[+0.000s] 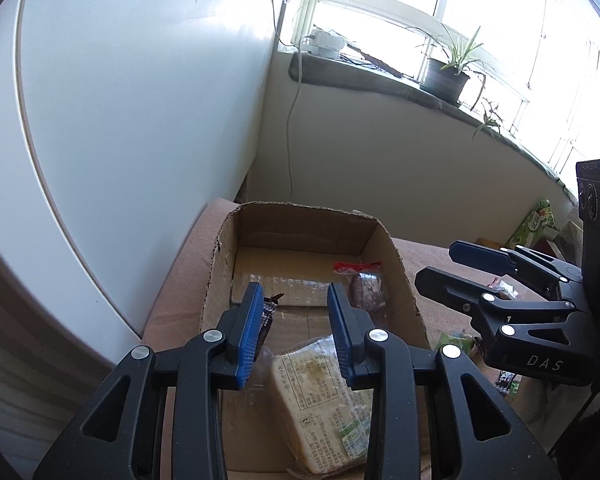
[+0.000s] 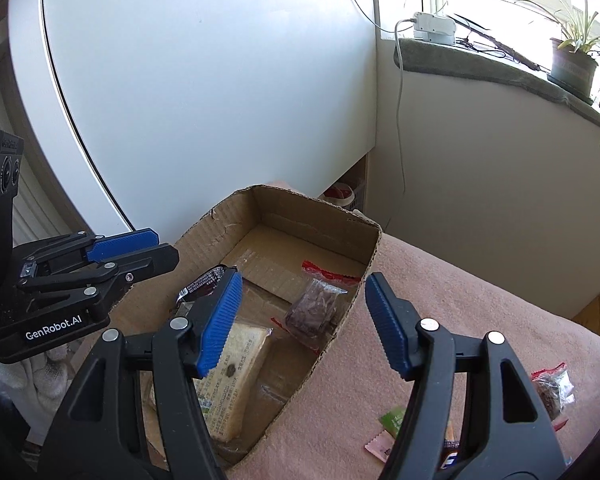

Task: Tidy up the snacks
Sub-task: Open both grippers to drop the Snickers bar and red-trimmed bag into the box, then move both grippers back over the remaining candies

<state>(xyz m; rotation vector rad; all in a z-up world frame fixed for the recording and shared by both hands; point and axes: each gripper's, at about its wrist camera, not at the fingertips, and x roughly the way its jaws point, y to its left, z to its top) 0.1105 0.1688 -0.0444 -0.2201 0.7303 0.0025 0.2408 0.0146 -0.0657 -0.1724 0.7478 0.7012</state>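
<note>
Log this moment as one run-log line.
left gripper: open, over cardboard box | right gripper: open, empty | boxed: bread pack, red-sealed packet

On the windowsill we see a potted plant with long thin leaves and, near the corner, a white device whose cable hangs down the cream wall. A large white panel fills the left side.

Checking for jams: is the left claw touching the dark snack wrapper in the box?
Cannot tell. In the left wrist view the dark wrapper overlaps the left claw's left finger, with no clear gap or contact.
</note>
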